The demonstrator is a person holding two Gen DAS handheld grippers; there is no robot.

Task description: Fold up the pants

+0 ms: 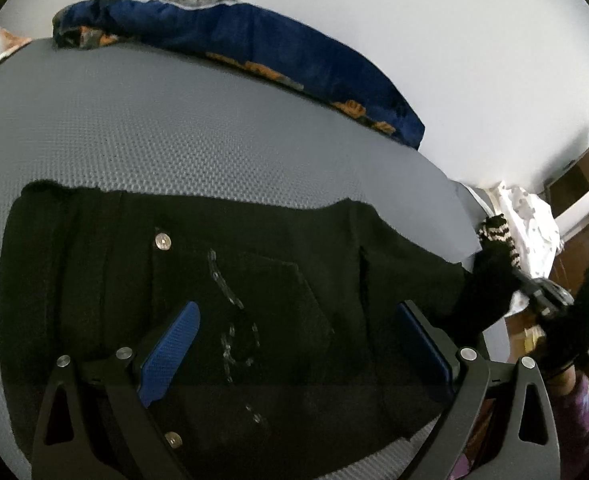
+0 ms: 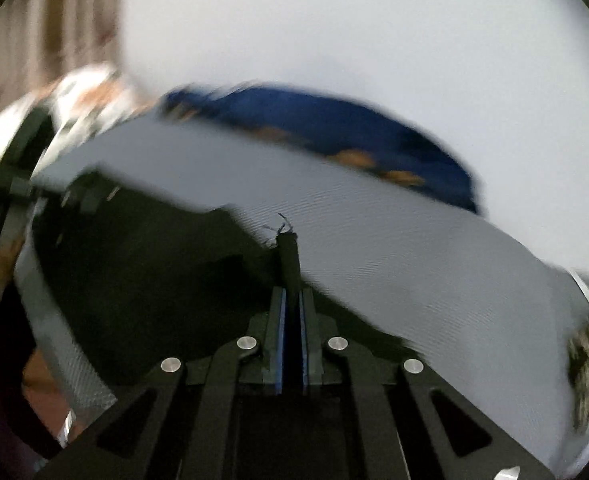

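Left wrist view looks down over the black pants [image 1: 230, 292], which lie spread flat on the grey textured mattress [image 1: 174, 132], waistband end toward the left with 2 metal buttons showing and a thin chain trailing across the front pocket. The left gripper [image 1: 298, 348] hangs just above the cloth with its 2 blue pads wide apart and nothing between them, probably kept ready over the middle of the garment to pin or steady it while the other end is carried over. At the right edge of this view the far end of the pants rises off the mattress toward the right gripper [image 1: 546, 296], held by a hand in a dark glove. The right wrist view is smeared by motion, yet the right gripper [image 2: 292, 308] is plain enough: its jaws are pressed together on a narrow bunch of black fabric, with frayed threads poking out beyond the tips. That pinch at the hem suits a fold, since lifting 1 end lets the leg be laid back over the body. A blue patterned blanket [image 1: 254, 44] lies along the far side of the mattress, well apart from the pants.
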